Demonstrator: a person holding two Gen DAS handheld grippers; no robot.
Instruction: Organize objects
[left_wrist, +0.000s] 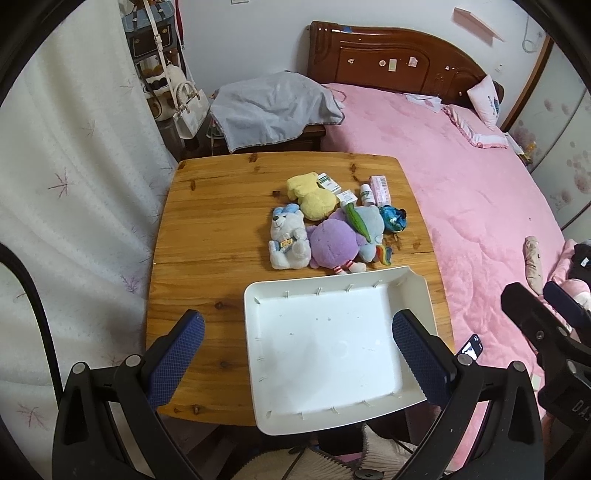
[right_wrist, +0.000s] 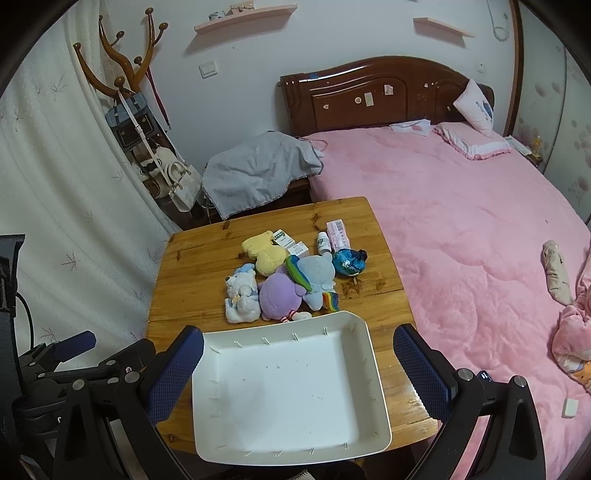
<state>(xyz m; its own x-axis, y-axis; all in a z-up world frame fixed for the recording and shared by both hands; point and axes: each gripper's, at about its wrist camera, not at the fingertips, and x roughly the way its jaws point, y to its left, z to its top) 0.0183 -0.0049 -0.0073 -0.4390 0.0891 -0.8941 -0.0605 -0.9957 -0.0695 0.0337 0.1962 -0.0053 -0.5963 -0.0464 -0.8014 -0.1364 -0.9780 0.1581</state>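
Note:
A white tray (left_wrist: 280, 417) (right_wrist: 373, 373) lies empty at the near edge of the wooden table (left_wrist: 207, 229) (right_wrist: 184, 266). Beyond it lies a pile: a white plush bear (left_wrist: 288, 240) (right_wrist: 242, 295), a purple plush (left_wrist: 332, 243) (right_wrist: 279, 295), a blue rainbow plush (left_wrist: 371, 221) (right_wrist: 317, 275), a yellow plush (left_wrist: 314, 197) (right_wrist: 264, 254), small medicine boxes (left_wrist: 330, 182) (right_wrist: 284, 238), a white bottle (left_wrist: 366, 194) (right_wrist: 324, 243), a pink box (left_wrist: 380, 188) (right_wrist: 338, 232) and a blue crumpled packet (left_wrist: 394, 218) (right_wrist: 349, 261). My left gripper (left_wrist: 297, 349) and right gripper (right_wrist: 299, 363) are open and empty, above the tray's near end.
A pink bed (left_wrist: 461, 192) (right_wrist: 461, 229) runs along the table's right side. A nightstand under grey cloth (left_wrist: 273, 107) (right_wrist: 255, 170) stands behind the table. A white curtain (left_wrist: 74, 192) hangs at the left, with a coat rack of bags (right_wrist: 147, 136).

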